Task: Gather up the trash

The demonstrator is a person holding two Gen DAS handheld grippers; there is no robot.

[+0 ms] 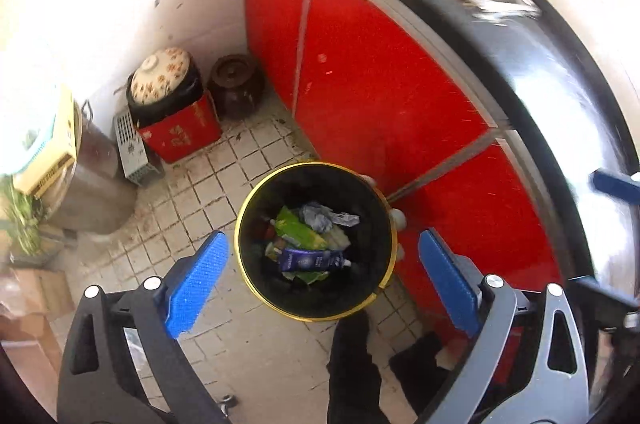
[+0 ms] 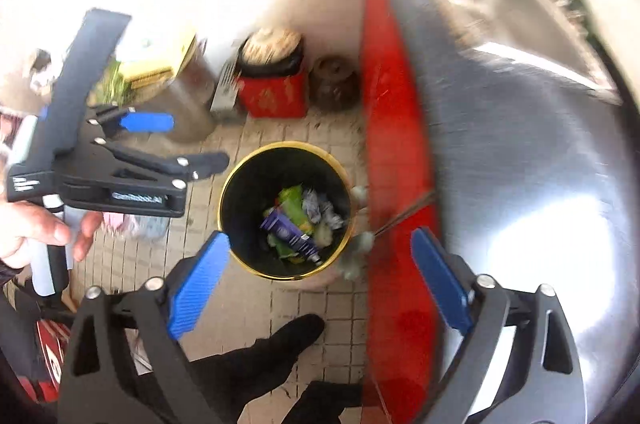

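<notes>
On a grubby tiled kitchen floor [image 1: 208, 192], a black bin with a gold rim [image 1: 240, 224] stands just beside red cabinet doors [image 1: 372, 72] under a steel counter [image 1: 560, 72]. Both pairs of tongs hang above it with their blue pads spread wide and nothing between them: the left gripper [image 1: 322, 278] frames the bin's mouth, and the right gripper [image 2: 320, 282] is held over the bin's near edge.

Inside the bin lies the collected trash: a dark blue tube [image 1: 310, 260] with white print too small to read, a green wrapper [image 1: 298, 230] and crumpled grey paper [image 1: 324, 216]. The right wrist view shows the same tube [image 2: 288, 234] lying slantwise across the heap.

Against the white wall in the corner, a floral-patterned lid [image 1: 160, 76] covers a black pot set on a red box [image 1: 180, 136] with gold characters that cannot be made out. A brown jar [image 1: 236, 84] sits just beside the box, next to the cabinet. To the left, a yellow carton [image 1: 52, 152] carries blurred lettering.

A bare hand [image 2: 36, 228] grips the left tongs' handle, seen in the right wrist view. Dark shoes [image 2: 276, 344] stand near the bin.
</notes>
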